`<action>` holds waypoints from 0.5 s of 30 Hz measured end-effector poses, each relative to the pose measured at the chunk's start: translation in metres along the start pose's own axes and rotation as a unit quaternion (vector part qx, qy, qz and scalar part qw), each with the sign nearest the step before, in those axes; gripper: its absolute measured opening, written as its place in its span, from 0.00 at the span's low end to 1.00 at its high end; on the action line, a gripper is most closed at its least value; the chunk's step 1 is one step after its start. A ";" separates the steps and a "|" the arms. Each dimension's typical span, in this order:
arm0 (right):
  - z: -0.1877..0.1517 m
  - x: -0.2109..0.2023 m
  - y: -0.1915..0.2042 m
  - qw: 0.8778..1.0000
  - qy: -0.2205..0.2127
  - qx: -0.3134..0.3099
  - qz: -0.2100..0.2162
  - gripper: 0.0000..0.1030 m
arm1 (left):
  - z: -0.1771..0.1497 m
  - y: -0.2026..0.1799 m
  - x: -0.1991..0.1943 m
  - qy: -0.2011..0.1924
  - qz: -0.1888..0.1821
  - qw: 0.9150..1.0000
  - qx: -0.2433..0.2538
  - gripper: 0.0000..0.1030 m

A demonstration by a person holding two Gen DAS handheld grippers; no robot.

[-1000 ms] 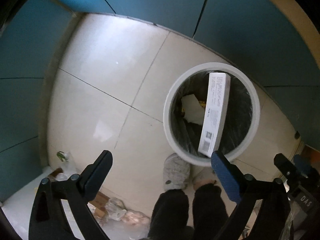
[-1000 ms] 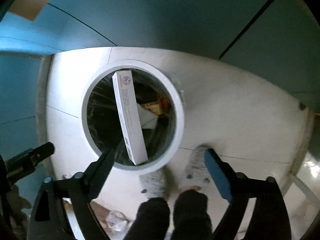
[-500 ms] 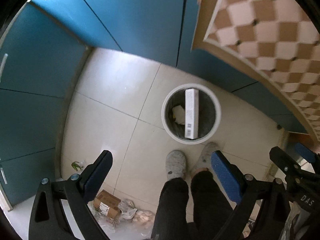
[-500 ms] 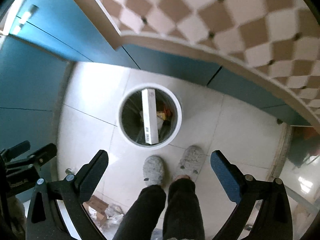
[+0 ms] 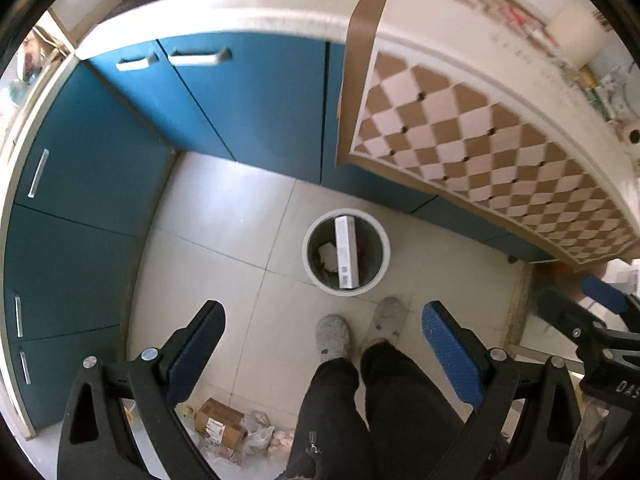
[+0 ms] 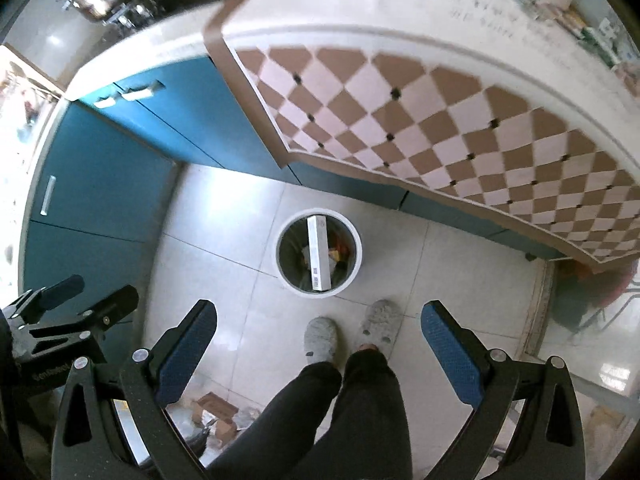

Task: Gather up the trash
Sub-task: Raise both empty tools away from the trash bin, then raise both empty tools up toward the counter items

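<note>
A round white bin with a dark liner stands on the tiled floor far below. A long white box leans inside it, over paper and orange scraps. My left gripper hangs open and empty high above the floor, nearer me than the bin. My right gripper is open and empty at about the same height. A small cardboard box and crumpled plastic wrappers lie on the floor at the lower left.
The person's dark trouser legs and grey slippers stand just short of the bin. Blue cabinets line the left and far side. A counter with a checkered cloth overhangs on the right.
Both grippers have risen far above the bin, which now looks small. The counter top and checkered cloth have come into view. The white box stays in the bin.
</note>
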State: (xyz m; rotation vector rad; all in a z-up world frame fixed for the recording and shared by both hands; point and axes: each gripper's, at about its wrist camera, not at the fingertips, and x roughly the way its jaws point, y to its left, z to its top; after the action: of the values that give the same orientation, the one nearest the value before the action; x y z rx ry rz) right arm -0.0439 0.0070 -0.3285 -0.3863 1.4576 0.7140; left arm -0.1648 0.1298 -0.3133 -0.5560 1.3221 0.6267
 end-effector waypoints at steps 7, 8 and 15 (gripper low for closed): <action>-0.014 -0.063 0.007 1.000 -0.010 0.016 0.019 1.00 | 0.003 0.005 -0.052 -0.042 -0.001 0.999 0.004 0.98; -0.016 -0.069 0.009 0.999 -0.012 0.018 0.024 1.00 | 0.005 0.005 -0.058 -0.048 0.003 0.999 0.003 0.98; -0.003 -0.108 -0.003 0.995 -0.048 0.054 0.072 1.00 | 0.046 -0.018 -0.099 -0.119 0.012 0.993 0.011 0.98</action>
State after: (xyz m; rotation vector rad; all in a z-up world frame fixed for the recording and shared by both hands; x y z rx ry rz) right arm -0.0397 -0.0188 -0.2241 -0.1620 1.4361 0.7557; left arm -0.1327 0.1389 -0.2075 -0.4347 1.1113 0.6758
